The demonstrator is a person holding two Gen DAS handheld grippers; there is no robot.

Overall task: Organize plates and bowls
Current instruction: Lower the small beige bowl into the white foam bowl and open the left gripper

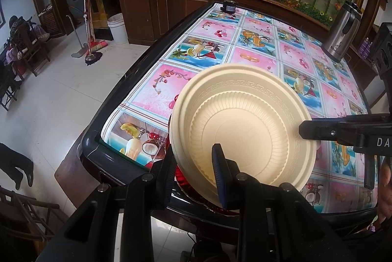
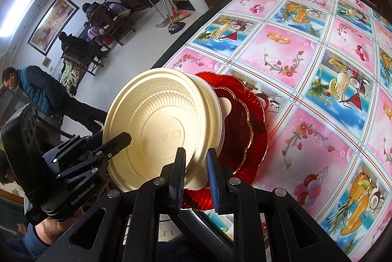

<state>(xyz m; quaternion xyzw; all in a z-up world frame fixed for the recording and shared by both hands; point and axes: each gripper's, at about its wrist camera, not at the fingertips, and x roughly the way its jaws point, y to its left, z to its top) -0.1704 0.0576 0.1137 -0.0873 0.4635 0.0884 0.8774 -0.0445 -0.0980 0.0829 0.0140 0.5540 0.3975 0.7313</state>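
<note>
Two grippers: I have both clamped on one cream plate (image 1: pixel 240 120), which is tilted up at the lower middle of each view.
Left gripper (image 1: pixel 193 159): its fingers are clenched on the plate's near rim, one pad inside and one outside.
Right gripper (image 2: pixel 196 156): it is pinched on the cream rim at the bottom centre of its own view. I cannot tell whether it also catches the second cream dish (image 2: pixel 215 110) nested behind.
Where the ware sits: the cream pieces lean over a red plate (image 2: pixel 240 129) with a scalloped gold edge, lying at the near corner of the table (image 1: pixel 107 112).
Risk, rim: I judge that the thin rim may flex and spring out of the pads if my two hands pull against each other.
Risk, nesting: if the cream pieces are stuck together, the lower one could lift, then drop.
Risk, red plate: it lies right at the table's edge over the tiled floor, so a nudge or drag could send it off, and it looks breakable.
Writing, left gripper: "GenRobot.AI" reads at the lower left of the right wrist view.
Writing, right gripper: "DA", cut off at the right edge of the left wrist view.
Writing, plate base: a faint embossed W-like mark and a small square symbol.
Writing, steel flask (image 1: pixel 343 29): lettering at the upper right, too blurred to read.
</note>
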